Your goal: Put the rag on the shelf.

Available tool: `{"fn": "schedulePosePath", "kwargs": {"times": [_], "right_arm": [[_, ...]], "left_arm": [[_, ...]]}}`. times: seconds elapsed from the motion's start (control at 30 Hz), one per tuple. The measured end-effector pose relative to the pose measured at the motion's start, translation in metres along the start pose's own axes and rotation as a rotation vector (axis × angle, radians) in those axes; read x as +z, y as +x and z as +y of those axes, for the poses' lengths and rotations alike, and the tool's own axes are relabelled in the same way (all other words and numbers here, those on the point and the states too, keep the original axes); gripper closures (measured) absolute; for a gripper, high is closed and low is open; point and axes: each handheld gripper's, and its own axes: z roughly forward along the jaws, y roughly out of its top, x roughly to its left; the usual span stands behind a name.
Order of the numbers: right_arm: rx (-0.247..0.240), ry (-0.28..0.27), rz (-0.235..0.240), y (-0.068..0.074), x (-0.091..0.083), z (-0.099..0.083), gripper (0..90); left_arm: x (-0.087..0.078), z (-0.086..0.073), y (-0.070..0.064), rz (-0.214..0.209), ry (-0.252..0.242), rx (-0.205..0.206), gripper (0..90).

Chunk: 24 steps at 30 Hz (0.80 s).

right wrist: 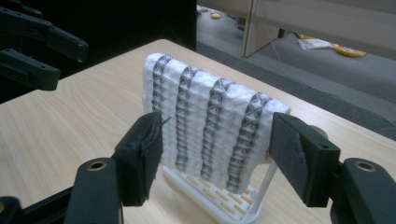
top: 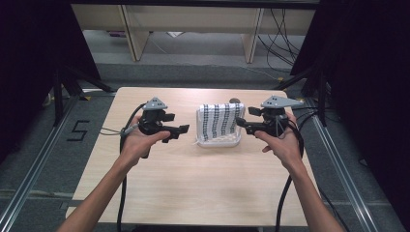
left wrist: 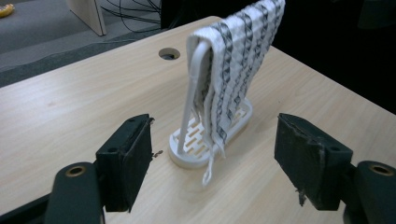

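the left gripper [top: 180, 130] hung just above the table with its jaws spread wide and nothing between them, pointed at the near end of the rack. the right gripper [top: 240, 122] was spread as well, its tips at the right edge of the cloth [top: 220, 121]; in the right gripper view the striped cloth sat in the gap between the pads [right wrist: 292, 151], but i could not tell whether either pad touched it.

the cloth, white with dark bands, was draped over the upright bar of a small white rack [top: 217, 141] with a slotted base, and a loose string hung off one corner down to the wood. the rack stood a little right of the middle of the table [top: 193, 183], toward its far side.

the table was pale wood with a round cable hole [left wrist: 169, 53] near the far edge. around it lay grey floor with metal rails [top: 29, 169] down both sides, black curtains left and right, light wooden furniture legs [top: 135, 34] beyond, and loose cables [top: 280, 38] on the floor.
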Motion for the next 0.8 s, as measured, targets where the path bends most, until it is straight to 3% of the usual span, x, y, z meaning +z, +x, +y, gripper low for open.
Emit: {"fn": "schedulePosePath", "kwargs": {"times": [0.17, 0.23, 0.3, 0.4, 0.47, 0.67, 0.8], "right_arm": [[-0.021, -0.004, 0.010, 0.004, -0.002, -0.008, 34.3], [0.002, 0.007, -0.004, 0.007, -0.004, -0.012, 33.6], [-0.009, 0.010, 0.000, 0.008, -0.004, -0.016, 33.3], [-0.021, 0.012, -0.009, 0.009, -0.004, -0.021, 32.8], [0.003, 0.024, -0.005, 0.012, -0.005, -0.025, 32.2], [0.003, 0.011, 0.001, 0.017, -0.007, -0.032, 29.9], [-0.015, 0.013, 0.006, 0.021, -0.010, -0.035, 29.6]], "left_arm": [[-0.003, -0.015, -0.001, 0.002, 0.004, 0.012, 26.9], [-0.004, -0.020, -0.002, 0.001, 0.000, 0.006, 26.8], [-0.005, -0.024, -0.002, -0.011, -0.001, 0.008, 26.7], [-0.008, -0.029, -0.005, -0.010, -0.001, 0.004, 26.1], [-0.010, -0.032, -0.006, -0.013, 0.011, 0.009, 25.6], [-0.013, -0.041, -0.009, -0.018, 0.000, 0.020, 24.0], [-0.014, -0.046, -0.012, -0.025, 0.006, 0.020, 22.1]]}}
